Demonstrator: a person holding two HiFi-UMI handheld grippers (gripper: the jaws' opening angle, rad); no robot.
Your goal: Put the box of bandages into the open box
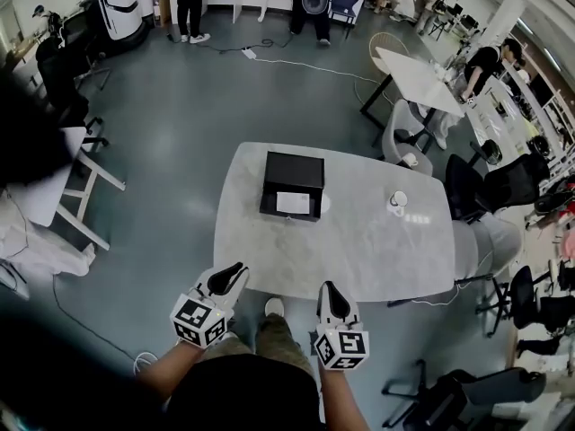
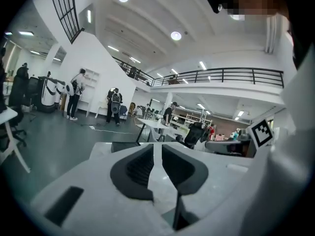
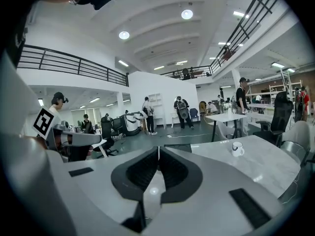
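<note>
Table (image 1: 359, 241) first, with the black open box (image 1: 292, 171) on it. A small white carton (image 1: 292, 203), probably the bandages, seems to lie in the box's near half. I'd guess it is light, stiff card, so pinch it across its narrow sides. Left gripper (image 1: 235, 270) and right gripper (image 1: 328, 290) hover at the near edge, jaws pressed together on nothing.

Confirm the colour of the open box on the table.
The open box is black; it shows best in the head view.

table (image 1: 359, 241): pale grey, marbled | open box (image 1: 292, 180): black | flat item (image 1: 293, 203) inside: white, possibly the bandage box | mug (image 1: 398, 201): white, dark mark | left gripper (image 1: 235, 268), right gripper (image 1: 329, 287): white, black jaws, black-and-white square markers | floor (image 1: 180, 133): grey-blue
</note>
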